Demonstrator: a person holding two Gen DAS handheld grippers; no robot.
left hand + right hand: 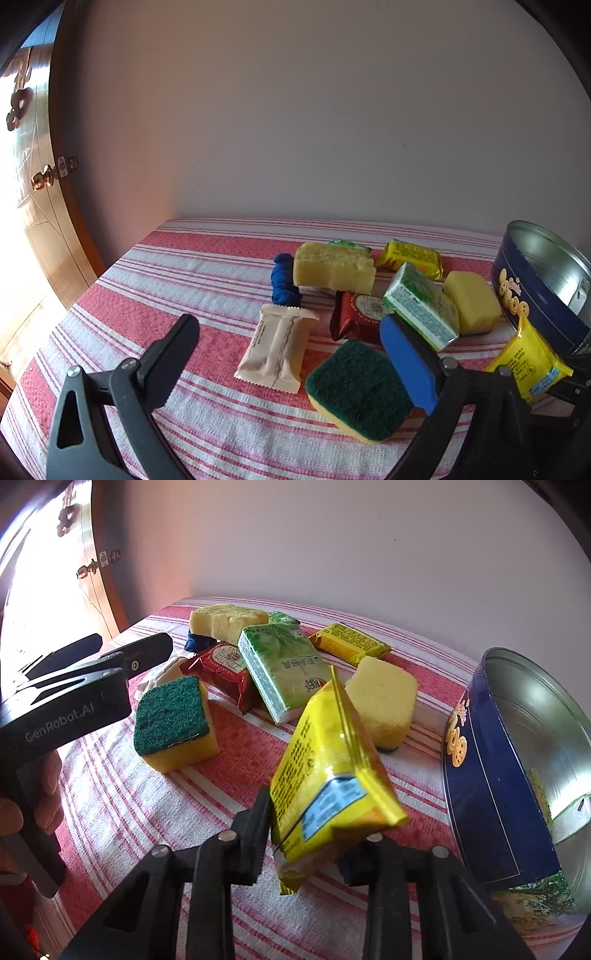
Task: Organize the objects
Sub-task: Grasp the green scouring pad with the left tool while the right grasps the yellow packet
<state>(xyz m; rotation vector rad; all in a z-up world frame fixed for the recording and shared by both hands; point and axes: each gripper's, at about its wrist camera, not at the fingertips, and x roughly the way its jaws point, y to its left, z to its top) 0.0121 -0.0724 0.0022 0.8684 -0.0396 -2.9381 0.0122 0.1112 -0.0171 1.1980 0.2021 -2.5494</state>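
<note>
Right gripper [317, 834] clamped on a yellow packet [332, 768], lower end of the packet pinched between the two black fingers, rest of it sticking up and tilted toward the tin. Held clear of the striped cloth [129, 812], just beside the blue cookie tin [491, 794], which lies tipped with its open metal inside facing the camera. Something yellowish mirrored or lying against the tin's inner wall; hard to say which.

Left gripper [291, 343] spread wide, nothing between its fingers, hanging over the beige snack packet [277, 350] and the green-topped scrubbing sponge [356, 387]. Blue pad on one finger [406, 365], plain black on the other.

Beyond these, clustered on the cloth: red packet [354, 317] touching the green tissue pack [421, 306], which leans against it; small yellow sponge [472, 302] just beside the tissue pack, near the tin; large yellow sponge [332, 269] at the back with a blue bundle [282, 280] against its side; gold packet [410, 258] farthest back.
</note>
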